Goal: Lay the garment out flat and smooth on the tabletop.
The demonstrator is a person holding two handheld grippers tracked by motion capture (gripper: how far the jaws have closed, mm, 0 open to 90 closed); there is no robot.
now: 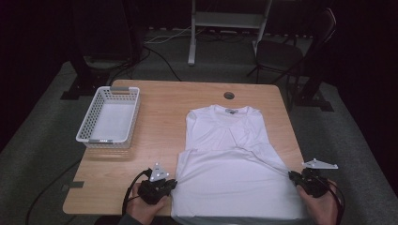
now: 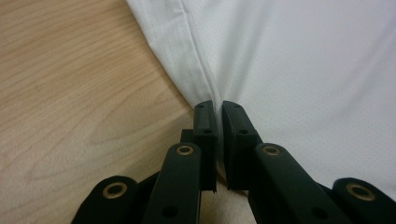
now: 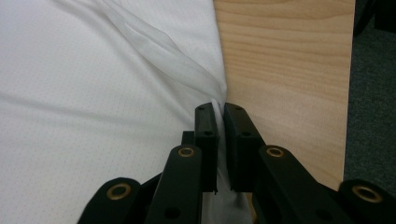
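A white T-shirt [image 1: 234,159] lies on the wooden table [image 1: 159,112], its lower part folded up over the chest, collar toward the far edge. At the shirt's near left edge sits my left gripper [image 1: 172,183], shut on the hem; in the left gripper view the pinched white cloth [image 2: 299,70] runs up from between the jaws of that gripper [image 2: 218,105]. My right gripper [image 1: 292,176] holds the shirt's near right edge, shut on a fold of the fabric [image 3: 93,93] that rises from this gripper [image 3: 218,106] beside the bare wood [image 3: 289,70].
A white plastic basket [image 1: 109,117] stands at the table's back left, nothing in it. A round cable hole [image 1: 229,95] lies near the far edge. Beyond the table are a chair [image 1: 286,51] and a stand's legs [image 1: 192,42] on grey carpet.
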